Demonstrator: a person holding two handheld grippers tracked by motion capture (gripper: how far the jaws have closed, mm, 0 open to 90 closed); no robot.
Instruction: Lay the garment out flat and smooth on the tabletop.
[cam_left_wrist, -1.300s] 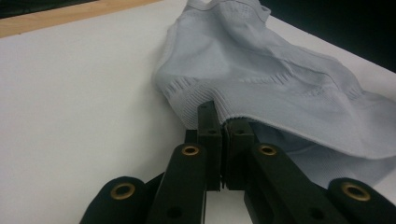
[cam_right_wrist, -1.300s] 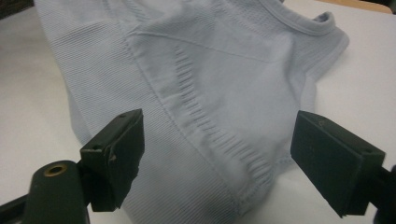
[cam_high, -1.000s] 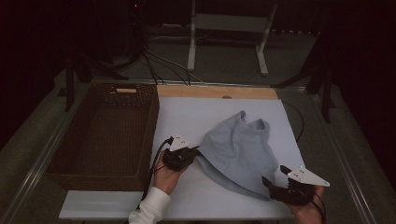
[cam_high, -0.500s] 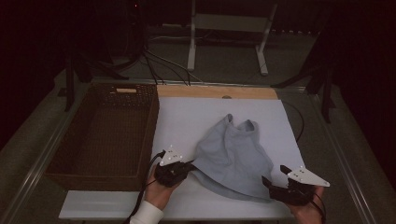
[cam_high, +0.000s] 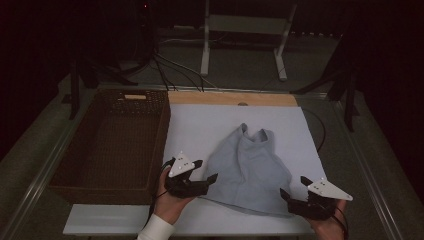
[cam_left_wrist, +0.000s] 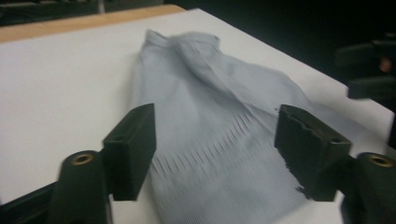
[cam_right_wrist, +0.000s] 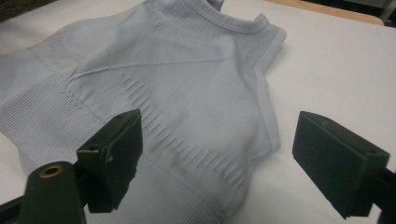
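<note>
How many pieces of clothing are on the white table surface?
1. A light grey-blue ribbed knit top lies flat on the white board, between the two open claws and right of the brown wicker basket. Nothing seems hidden beneath it.

I can read no text, label, brand, number or sign on anything in these views from here.

Both grippers' jaws wide apart

Ribbed knit cloth top (cam_high: 248, 167), matt white tabletop (cam_high: 210, 127), woven wicker basket (cam_high: 107, 145)
</note>
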